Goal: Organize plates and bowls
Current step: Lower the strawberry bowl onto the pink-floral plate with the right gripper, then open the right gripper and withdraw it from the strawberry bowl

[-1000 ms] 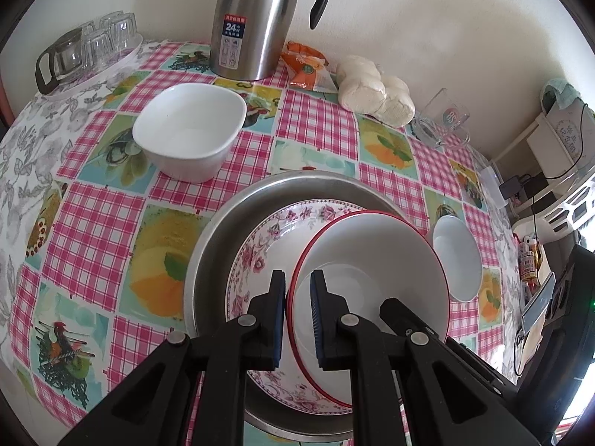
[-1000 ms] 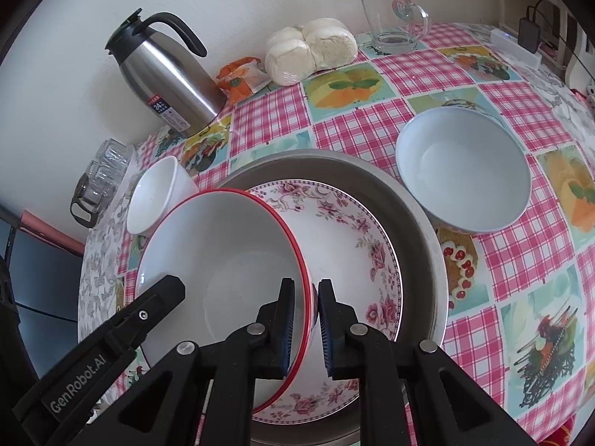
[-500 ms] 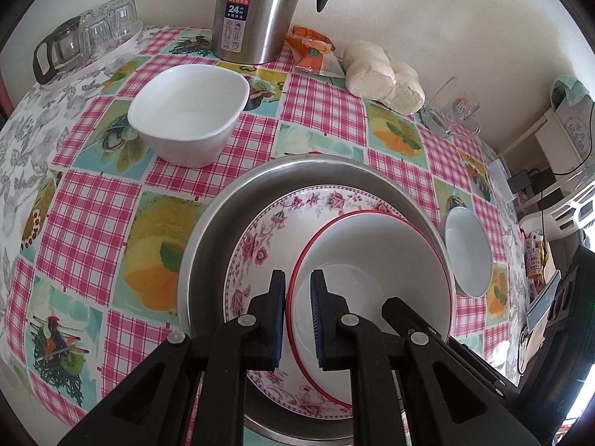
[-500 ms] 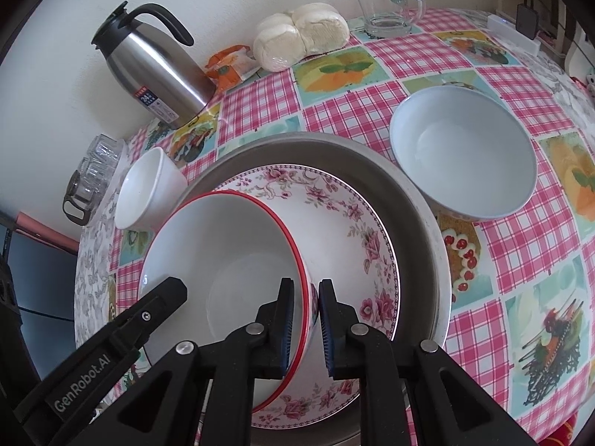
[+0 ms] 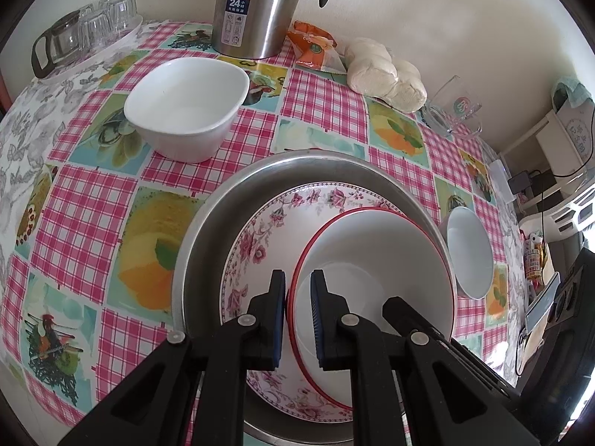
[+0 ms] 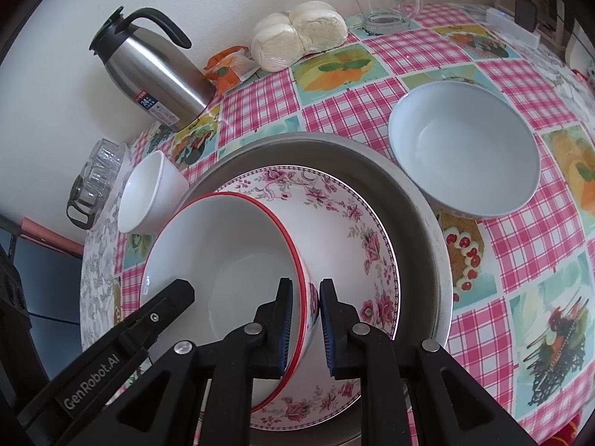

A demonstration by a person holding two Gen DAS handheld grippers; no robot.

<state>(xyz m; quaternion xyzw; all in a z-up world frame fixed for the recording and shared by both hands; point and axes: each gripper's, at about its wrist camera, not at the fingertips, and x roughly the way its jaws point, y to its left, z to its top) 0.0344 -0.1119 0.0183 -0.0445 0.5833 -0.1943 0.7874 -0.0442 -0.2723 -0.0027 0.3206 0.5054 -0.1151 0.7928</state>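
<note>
Red-rimmed bowl point(image 6: 223, 260) now tilts higher off the floral plate point(image 6: 357, 230); left claw point(image 5: 298, 316) and right claw point(image 6: 306, 319) both pinch its rim. White bowls point(image 6: 465, 156) remain unstacked on the bench point(image 5: 74, 223).

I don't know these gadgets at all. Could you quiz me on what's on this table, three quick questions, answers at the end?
1. True or false: both grippers clamp the red-rimmed bowl.
2. What does the floral plate sit in?
A. steel basin
B. glass mug
C. thermos jug
3. How many white bowls stand on the tablecloth outside the basin?

Key: 1 true, left gripper and right gripper on opposite rim sides. 2 A. 3 two.
</note>
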